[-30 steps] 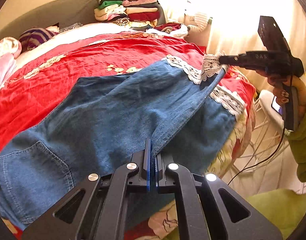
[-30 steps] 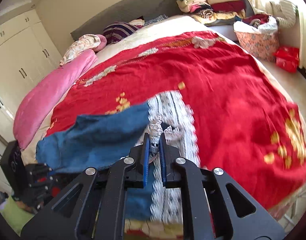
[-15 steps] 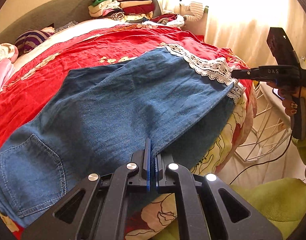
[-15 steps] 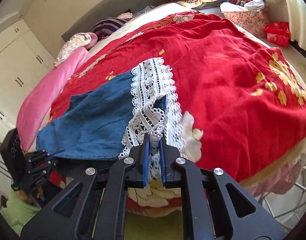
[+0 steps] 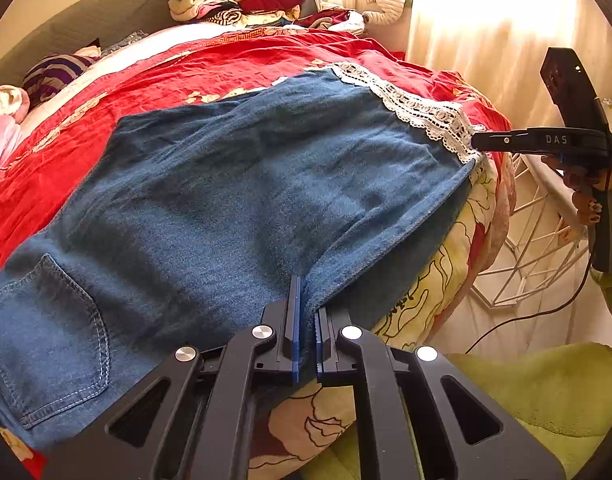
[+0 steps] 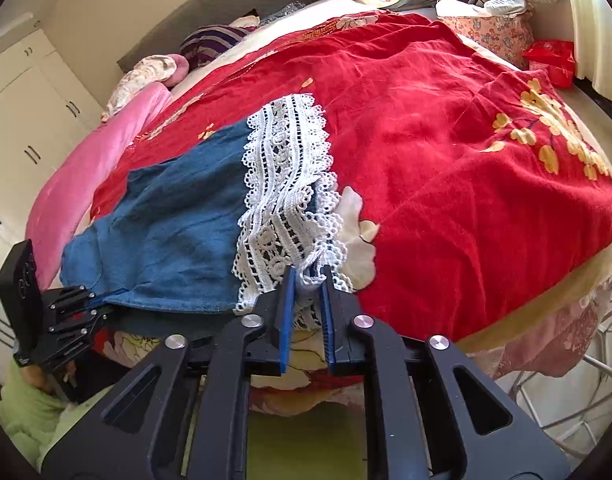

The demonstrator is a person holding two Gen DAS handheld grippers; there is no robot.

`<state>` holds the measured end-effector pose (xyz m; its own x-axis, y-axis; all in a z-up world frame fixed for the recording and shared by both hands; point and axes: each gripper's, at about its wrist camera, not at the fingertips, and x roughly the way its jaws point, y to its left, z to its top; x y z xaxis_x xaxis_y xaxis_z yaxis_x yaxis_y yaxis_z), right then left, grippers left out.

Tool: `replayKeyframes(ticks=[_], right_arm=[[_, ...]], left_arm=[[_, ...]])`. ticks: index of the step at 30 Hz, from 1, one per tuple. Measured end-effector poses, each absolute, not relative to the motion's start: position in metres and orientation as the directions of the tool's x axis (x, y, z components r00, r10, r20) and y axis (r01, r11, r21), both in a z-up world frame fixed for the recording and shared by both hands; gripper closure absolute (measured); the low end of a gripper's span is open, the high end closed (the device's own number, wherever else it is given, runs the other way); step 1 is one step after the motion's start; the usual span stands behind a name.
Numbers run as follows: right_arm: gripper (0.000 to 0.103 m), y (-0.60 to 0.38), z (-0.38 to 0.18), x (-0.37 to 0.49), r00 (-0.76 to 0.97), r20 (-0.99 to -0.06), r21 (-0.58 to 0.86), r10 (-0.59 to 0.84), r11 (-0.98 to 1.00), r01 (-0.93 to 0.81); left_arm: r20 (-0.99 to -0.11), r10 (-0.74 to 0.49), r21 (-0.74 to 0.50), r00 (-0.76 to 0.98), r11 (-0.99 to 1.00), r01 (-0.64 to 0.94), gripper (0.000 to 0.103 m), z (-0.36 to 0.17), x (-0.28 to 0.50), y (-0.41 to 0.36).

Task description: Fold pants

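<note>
Pants [image 5: 234, 200] of blue denim lie spread across the red bedspread [image 5: 186, 68], filling the centre of the left wrist view.

Detail: the left gripper [image 5: 304, 312], lower centre of that view, has its jaws nearly together on the near denim edge, having just eased slightly. The right gripper [image 6: 307, 280], lower centre of the right wrist view, has just been opening; its 2 pads stand slightly apart with the white lace hem [image 6: 284, 184] loose between them. Denim of this kind looks soft yet fairly heavy, so it should drape and sag rather than hold a crease. Seams, waistband and the side edge are probably the firmest holds; the lace seems delicate and likely to snag, so it is best gripped only lightly.
</note>
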<state>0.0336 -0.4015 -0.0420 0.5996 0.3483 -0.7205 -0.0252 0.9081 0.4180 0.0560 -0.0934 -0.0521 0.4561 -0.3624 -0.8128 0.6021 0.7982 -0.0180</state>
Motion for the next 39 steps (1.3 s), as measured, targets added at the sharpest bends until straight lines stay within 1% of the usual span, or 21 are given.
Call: replayKeyframes(ticks=[1, 2, 5, 7, 10, 12, 16, 20, 22, 25, 26, 27, 29, 30, 31, 32, 33, 35, 36, 38, 39], right_arm=[[0.090, -0.403, -0.041, 0.032, 0.603, -0.719, 0.419, 0.346, 0.908, -0.021], [0.085, -0.405, -0.039, 0.031, 0.610, -0.718, 0.414, 0.335, 0.910, -0.013], [0.084, -0.408, -0.021, 0.022, 0.672, -0.686, 0.361, 0.277, 0.933, -0.016], [0.083, -0.397, -0.006, 0.018, 0.708, -0.651, 0.317, 0.275, 0.945, -0.076], [0.075, -0.361, 0.009, 0.016, 0.713, -0.610, 0.273, 0.345, 0.937, -0.219], [0.074, -0.341, 0.011, 0.020, 0.698, -0.608, 0.250, 0.378, 0.926, -0.283], [0.072, -0.317, -0.003, 0.033, 0.647, -0.641, 0.248, 0.414, 0.909, -0.336], [0.072, -0.313, -0.037, 0.048, 0.567, -0.746, 0.229, 0.349, 0.934, -0.273], [0.072, -0.320, -0.051, 0.050, 0.538, -0.762, 0.262, 0.362, 0.931, -0.255], [0.072, -0.323, -0.052, 0.049, 0.542, -0.751, 0.280, 0.378, 0.925, -0.257], [0.072, -0.322, -0.051, 0.049, 0.540, -0.752, 0.280, 0.378, 0.925, -0.258], [0.072, -0.324, -0.050, 0.050, 0.540, -0.750, 0.284, 0.381, 0.924, -0.258], [0.071, -0.326, -0.043, 0.047, 0.560, -0.731, 0.291, 0.389, 0.921, -0.261], [0.070, -0.326, -0.039, 0.046, 0.572, -0.725, 0.283, 0.385, 0.922, -0.263], [0.070, -0.326, -0.036, 0.044, 0.581, -0.719, 0.277, 0.382, 0.924, -0.265], [0.069, -0.326, -0.034, 0.043, 0.586, -0.715, 0.274, 0.380, 0.924, -0.266], [0.069, -0.326, -0.032, 0.042, 0.591, -0.712, 0.272, 0.378, 0.925, -0.265], [0.067, -0.325, -0.026, 0.042, 0.601, -0.704, 0.268, 0.379, 0.925, -0.270], [0.066, -0.324, -0.024, 0.042, 0.604, -0.702, 0.262, 0.377, 0.925, -0.273], [0.064, -0.322, -0.023, 0.042, 0.605, -0.701, 0.256, 0.377, 0.925, -0.280], [0.061, -0.322, -0.023, 0.043, 0.604, -0.701, 0.256, 0.380, 0.924, -0.284]], left_arm=[[-0.813, -0.364, -0.022, 0.454, 0.799, 0.601, 0.097, -0.053, 0.057, -0.093], [-0.814, -0.363, -0.022, 0.453, 0.799, 0.600, 0.097, -0.053, 0.057, -0.093], [-0.816, -0.360, -0.023, 0.453, 0.802, 0.597, 0.097, -0.054, 0.057, -0.094], [-0.817, -0.354, -0.014, 0.456, 0.802, 0.597, 0.097, -0.053, 0.056, -0.095], [-0.819, -0.347, -0.008, 0.457, 0.804, 0.595, 0.097, -0.053, 0.054, -0.095], [-0.820, -0.343, -0.006, 0.457, 0.805, 0.593, 0.097, -0.054, 0.054, -0.096], [-0.826, -0.340, -0.010, 0.449, 0.806, 0.592, 0.097, -0.055, 0.053, -0.095], [-0.828, -0.349, -0.022, 0.439, 0.802, 0.596, 0.097, -0.053, 0.051, -0.092], [-0.833, -0.367, -0.047, 0.414, 0.792, 0.609, 0.092, -0.051, 0.050, -0.090], [-0.814, -0.424, -0.127, 0.396, 0.796, 0.592, 0.073, -0.036, 0.048, -0.068], [-0.807, -0.423, -0.128, 0.412, 0.806, 0.577, 0.063, -0.030, 0.047, -0.060], [-0.799, -0.423, -0.130, 0.427, 0.815, 0.565, 0.058, -0.025, 0.046, -0.052], [-0.764, -0.437, -0.150, 0.476, 0.837, 0.526, 0.058, -0.008, 0.043, -0.028], [-0.750, -0.428, -0.155, 0.504, 0.855, 0.495, 0.053, -0.001, 0.043, -0.015], [-0.740, -0.393, -0.146, 0.545, 0.886, 0.440, 0.049, 0.006, 0.044, 0.002], [-0.734, -0.351, -0.134, 0.581, 0.914, 0.384, 0.040, 0.011, 0.045, 0.018], [-0.732, -0.322, -0.126, 0.600, 0.930, 0.345, 0.037, 0.013, 0.046, 0.028], [-0.734, -0.237, -0.117, 0.637, 0.967, 0.226, 0.034, 0.015, 0.051, 0.059], [-0.740, -0.183, -0.115, 0.647, 0.983, 0.145, 0.026, 0.013, 0.054, 0.078], [-0.755, -0.105, -0.105, 0.647, 0.994, 0.038, 0.019, 0.009, 0.059, 0.099], [-0.762, -0.087, -0.115, 0.641, 0.993, -0.001, 0.018, 0.005, 0.061, 0.110]])
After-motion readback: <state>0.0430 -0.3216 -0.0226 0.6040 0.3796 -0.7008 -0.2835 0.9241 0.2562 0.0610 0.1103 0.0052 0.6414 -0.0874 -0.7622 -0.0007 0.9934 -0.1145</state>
